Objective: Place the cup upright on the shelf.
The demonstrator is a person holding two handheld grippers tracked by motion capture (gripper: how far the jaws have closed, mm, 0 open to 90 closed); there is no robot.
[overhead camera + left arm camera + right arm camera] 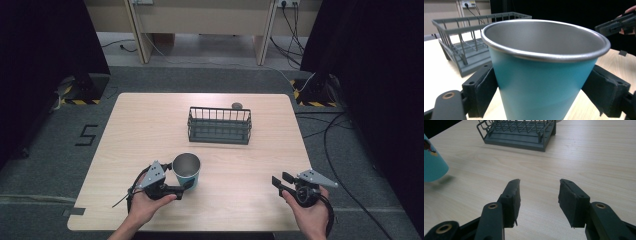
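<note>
A teal cup with a bare metal inside stands upright near the table's front left. My left gripper is shut on the cup, one black pad pressed on each side of its wall. Whether its base touches the table I cannot tell. My right gripper is held open at the front right, over bare wood, nothing between its pads. The cup's teal side sits at the left edge of the right gripper view, well away from the right gripper.
A dark grey wire rack sits empty at the table's middle back, also seen as the rack and rack in both gripper views. A small dark round object lies just behind it. Cables run across the floor at right.
</note>
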